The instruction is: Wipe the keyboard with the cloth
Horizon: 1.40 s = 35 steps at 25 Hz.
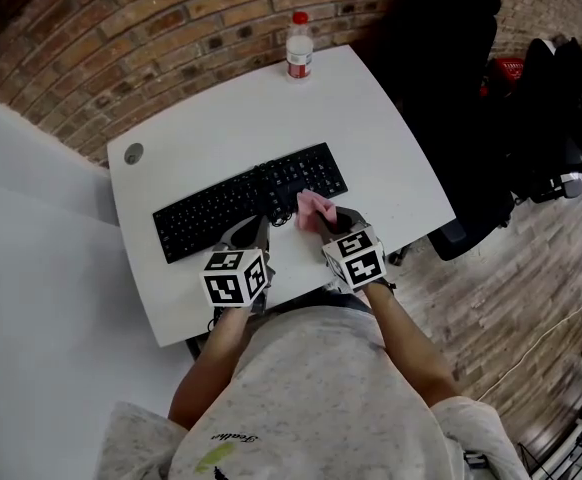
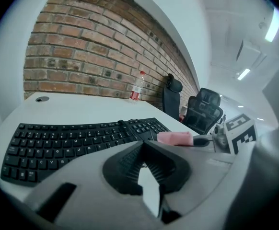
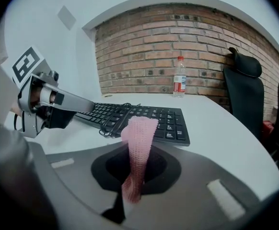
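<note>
The jaws of the right gripper (image 3: 136, 163) are closed on a pink cloth (image 3: 139, 133), a narrow knitted strip that stands upright between them and rises past their tips. The jaws of the left gripper (image 2: 143, 145) are closed too, tips together, with nothing between them.

In the head view the two grippers sit side by side at the near edge of a white table (image 1: 381, 138), each in one of the person's hands. The left one points at the middle of the front edge of a black keyboard (image 1: 241, 200). The right one holds the cloth over the front edge of the keyboard's right part; whether the cloth touches the keys cannot be told. A small coil of black cable (image 3: 109, 125) lies at the keyboard's front edge, between the two grippers.

The keyboard lies slanted across the middle of the table, its right end further from the person than its left. Beyond its left end there is a round grey cap (image 1: 133, 153) set in the tabletop. At the far edge of the table stands a clear bottle (image 1: 298, 46) with a red cap, close to a brick wall (image 1: 121, 38). A black chair (image 1: 451, 58) stands off the table's right side.
</note>
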Each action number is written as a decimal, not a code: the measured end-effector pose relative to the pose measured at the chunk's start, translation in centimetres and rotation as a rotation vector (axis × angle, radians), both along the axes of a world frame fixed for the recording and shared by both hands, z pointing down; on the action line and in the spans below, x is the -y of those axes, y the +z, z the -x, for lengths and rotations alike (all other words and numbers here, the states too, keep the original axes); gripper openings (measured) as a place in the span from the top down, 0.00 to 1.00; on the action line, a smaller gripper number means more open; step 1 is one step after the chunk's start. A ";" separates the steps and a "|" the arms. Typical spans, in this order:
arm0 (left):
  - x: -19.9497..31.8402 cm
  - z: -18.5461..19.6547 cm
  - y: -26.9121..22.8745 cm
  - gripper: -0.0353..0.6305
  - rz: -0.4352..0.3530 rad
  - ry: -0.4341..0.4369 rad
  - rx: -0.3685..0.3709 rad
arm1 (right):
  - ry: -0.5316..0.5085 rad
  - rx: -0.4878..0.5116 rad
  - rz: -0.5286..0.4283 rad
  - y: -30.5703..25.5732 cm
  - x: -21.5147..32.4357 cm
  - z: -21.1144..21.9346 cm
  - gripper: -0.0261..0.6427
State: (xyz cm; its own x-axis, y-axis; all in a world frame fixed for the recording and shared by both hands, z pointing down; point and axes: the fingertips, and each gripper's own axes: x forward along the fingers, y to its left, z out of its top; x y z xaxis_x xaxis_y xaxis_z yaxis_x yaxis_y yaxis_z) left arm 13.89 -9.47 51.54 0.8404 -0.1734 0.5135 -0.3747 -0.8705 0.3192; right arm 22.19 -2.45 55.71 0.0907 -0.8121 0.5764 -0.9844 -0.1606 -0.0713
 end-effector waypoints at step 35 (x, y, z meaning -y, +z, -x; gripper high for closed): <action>-2.1 -6.8 0.1 0.95 0.003 0.084 0.003 | 0.259 0.010 0.003 -0.9 -6.9 -11.5 0.92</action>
State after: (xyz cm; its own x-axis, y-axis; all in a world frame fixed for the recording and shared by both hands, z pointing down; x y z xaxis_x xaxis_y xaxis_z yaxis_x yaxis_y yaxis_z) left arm 20.65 -7.34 51.63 0.8502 -0.1010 0.5166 -0.3015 -0.8979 0.3207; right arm 33.69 4.42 54.85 0.2893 -0.7610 0.5806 -0.9098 -0.4071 -0.0803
